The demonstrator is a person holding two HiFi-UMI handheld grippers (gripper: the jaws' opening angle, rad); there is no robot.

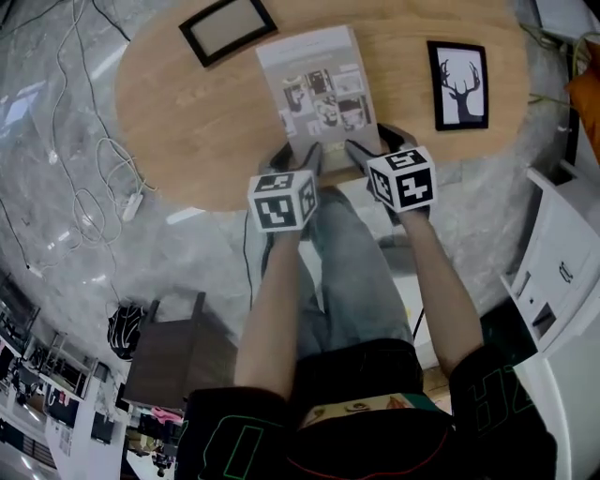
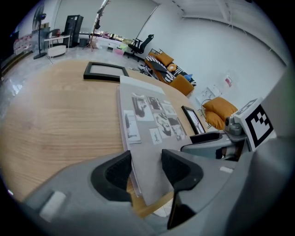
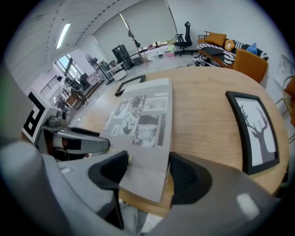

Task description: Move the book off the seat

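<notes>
Head view: left tool [image 1: 296, 156], right tool [image 1: 377, 142] nose-down

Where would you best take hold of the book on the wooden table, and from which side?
Take the book by its near short edge, coming from the person's side. It lies flat on the table, so only that edge, close to the table's rim, probably gives a gripper room underneath. The left gripper and right gripper straddle it, open.

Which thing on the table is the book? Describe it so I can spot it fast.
On the oval wooden table, look at the middle of the near edge. The book lies flat there, between a plain black frame and a framed antler picture; it alone is grey, unframed, with small photos on its cover.
</notes>
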